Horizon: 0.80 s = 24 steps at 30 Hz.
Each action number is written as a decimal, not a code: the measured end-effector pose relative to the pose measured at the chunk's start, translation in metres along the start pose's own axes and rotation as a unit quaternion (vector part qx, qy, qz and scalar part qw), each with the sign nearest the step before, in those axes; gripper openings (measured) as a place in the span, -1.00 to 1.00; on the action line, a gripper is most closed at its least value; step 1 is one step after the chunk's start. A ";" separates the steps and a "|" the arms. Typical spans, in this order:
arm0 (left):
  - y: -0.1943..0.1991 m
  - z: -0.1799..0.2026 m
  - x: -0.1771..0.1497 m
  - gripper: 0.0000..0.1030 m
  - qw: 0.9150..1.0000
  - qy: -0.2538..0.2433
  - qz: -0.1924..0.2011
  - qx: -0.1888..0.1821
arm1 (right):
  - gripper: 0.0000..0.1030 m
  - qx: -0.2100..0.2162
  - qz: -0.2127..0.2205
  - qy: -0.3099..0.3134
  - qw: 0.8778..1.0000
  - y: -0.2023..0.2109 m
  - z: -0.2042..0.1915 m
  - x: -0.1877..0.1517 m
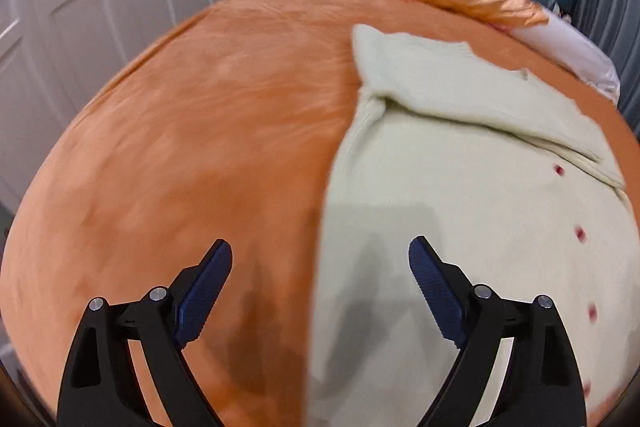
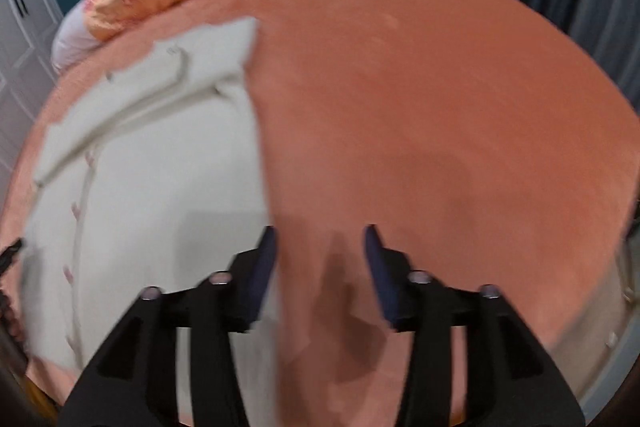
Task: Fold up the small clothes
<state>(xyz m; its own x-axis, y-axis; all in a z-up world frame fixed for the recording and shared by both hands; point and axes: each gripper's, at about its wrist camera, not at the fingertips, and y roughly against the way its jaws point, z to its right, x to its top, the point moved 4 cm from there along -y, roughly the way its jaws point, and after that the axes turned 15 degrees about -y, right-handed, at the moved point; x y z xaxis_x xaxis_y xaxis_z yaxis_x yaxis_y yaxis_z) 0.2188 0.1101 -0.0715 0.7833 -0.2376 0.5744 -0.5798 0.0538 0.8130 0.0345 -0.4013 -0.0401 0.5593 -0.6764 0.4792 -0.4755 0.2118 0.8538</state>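
The pale cardigan (image 1: 460, 219) lies flat on the orange bedspread (image 1: 200, 147), sleeves folded across its top, red buttons down the front; by my reading the sleeve folds are done and a fold of the body comes next, calling for a grip on the hem corners. The left gripper (image 1: 320, 259) stands wide and empty over the cardigan's edge; the right gripper (image 2: 320, 247), about half open, holds nothing just beside the opposite edge.
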 end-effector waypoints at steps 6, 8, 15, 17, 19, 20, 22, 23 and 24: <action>0.033 -0.007 -0.074 0.70 0.993 0.076 -0.045 -0.075 | 0.05 0.022 -0.070 -0.028 0.997 0.011 0.027 -0.065; 0.042 -0.001 -0.086 0.70 0.992 0.081 -0.040 -0.088 | 0.11 0.032 -0.077 -0.043 0.996 0.017 0.032 -0.075; 0.052 0.015 -0.095 0.67 0.990 0.082 -0.049 -0.102 | 0.17 0.092 -0.102 -0.082 0.987 0.026 0.030 -0.086; 0.050 0.014 -0.089 0.61 0.989 0.090 -0.052 -0.108 | 0.18 0.118 -0.116 -0.095 0.982 0.025 0.028 -0.088; 0.049 0.015 -0.084 0.41 0.987 0.097 -0.056 -0.117 | 0.21 0.137 -0.126 -0.106 0.977 0.023 0.023 -0.090; 0.049 0.015 -0.082 0.36 0.986 0.101 -0.055 -0.124 | 0.21 0.146 -0.128 -0.110 0.975 0.023 0.020 -0.087; 0.053 0.015 -0.078 0.32 0.981 0.116 -0.051 -0.146 | 0.21 0.180 -0.125 -0.124 0.968 0.032 0.016 -0.085; 0.054 0.015 -0.077 0.32 0.980 0.119 -0.049 -0.152 | 0.23 0.189 -0.120 -0.127 0.966 0.036 0.015 -0.084; 0.055 0.016 -0.076 0.32 0.979 0.122 -0.048 -0.156 | 0.27 0.198 -0.114 -0.128 0.965 0.040 0.013 -0.082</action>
<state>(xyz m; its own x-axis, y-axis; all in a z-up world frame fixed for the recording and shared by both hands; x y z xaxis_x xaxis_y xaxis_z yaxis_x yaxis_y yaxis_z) 0.1239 0.1155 -0.0721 0.8831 -0.0184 0.4688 -0.4346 0.3444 0.8322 -0.0395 -0.3463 -0.0476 0.5179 -0.8366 0.1785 -0.6098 -0.2147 0.7629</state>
